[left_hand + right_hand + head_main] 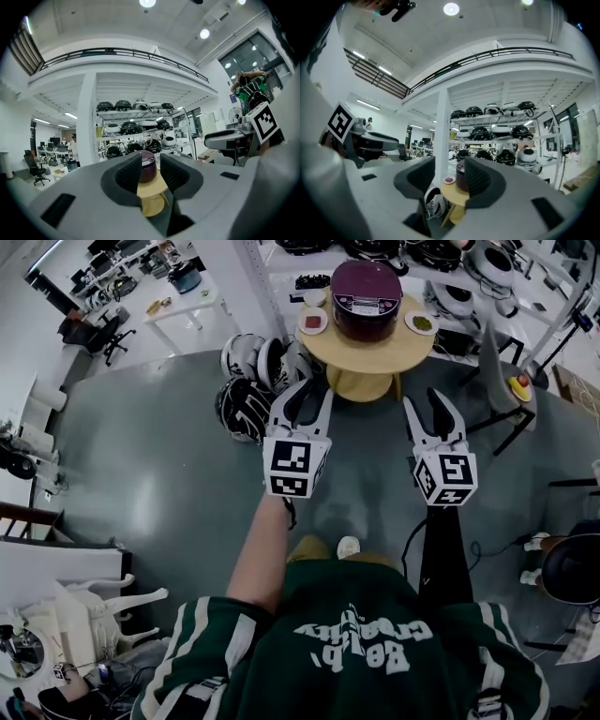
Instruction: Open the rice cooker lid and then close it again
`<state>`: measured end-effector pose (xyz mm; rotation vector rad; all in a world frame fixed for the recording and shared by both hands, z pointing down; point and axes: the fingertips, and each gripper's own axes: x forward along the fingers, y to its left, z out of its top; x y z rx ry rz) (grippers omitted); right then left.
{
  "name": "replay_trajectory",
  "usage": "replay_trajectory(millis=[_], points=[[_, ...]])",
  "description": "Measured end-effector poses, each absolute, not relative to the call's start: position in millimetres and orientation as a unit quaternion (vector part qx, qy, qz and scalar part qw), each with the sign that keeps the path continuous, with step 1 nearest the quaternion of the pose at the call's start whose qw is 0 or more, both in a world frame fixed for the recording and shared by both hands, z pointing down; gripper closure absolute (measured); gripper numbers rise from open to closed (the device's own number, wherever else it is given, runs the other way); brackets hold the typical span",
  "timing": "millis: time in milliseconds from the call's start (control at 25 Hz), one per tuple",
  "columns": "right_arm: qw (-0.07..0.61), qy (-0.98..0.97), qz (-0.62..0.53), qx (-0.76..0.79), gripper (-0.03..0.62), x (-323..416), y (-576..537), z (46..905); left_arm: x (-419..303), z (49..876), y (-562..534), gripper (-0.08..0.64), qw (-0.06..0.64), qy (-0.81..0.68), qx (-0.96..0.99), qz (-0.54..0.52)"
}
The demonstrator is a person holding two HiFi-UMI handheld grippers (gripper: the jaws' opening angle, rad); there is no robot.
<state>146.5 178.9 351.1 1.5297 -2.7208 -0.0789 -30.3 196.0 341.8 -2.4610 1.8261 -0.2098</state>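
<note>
The grey floor (169, 474) fills most of the head view, with a person in a green striped jersey (356, 643) at its bottom edge. Well ahead stands a round wooden table (370, 351), a heap of black-and-white rounded shells (258, 381) on the floor beside it. The maroon rice cooker (366, 298) sits on the table with its lid down (its control panel faces the person). The left gripper (314, 395) and the right gripper (424, 407) are held level, side by side, both well short of the table. Both have their jaws apart and grip nothing – through each gap only the distant cooker shows. Two small dishes flank the cooker – one with red contents (313, 321), one with green (421, 322).
</note>
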Motion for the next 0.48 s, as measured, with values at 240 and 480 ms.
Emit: replay_trajectory(millis=[240, 480], points=[[0.010, -0.873, -0.028, 0.487, 0.382, 143.2, 145.1, 352.4, -28.3, 340.8, 159.8, 0.453, 0.039, 0.585, -0.807, -0.066], [0.010, -0.872, -0.032, 0.489, 0.380, 128.2, 90.5, 354.0, -35.2, 335.2, 102.5, 0.453, 0.045, 0.571, -0.818, -0.055]])
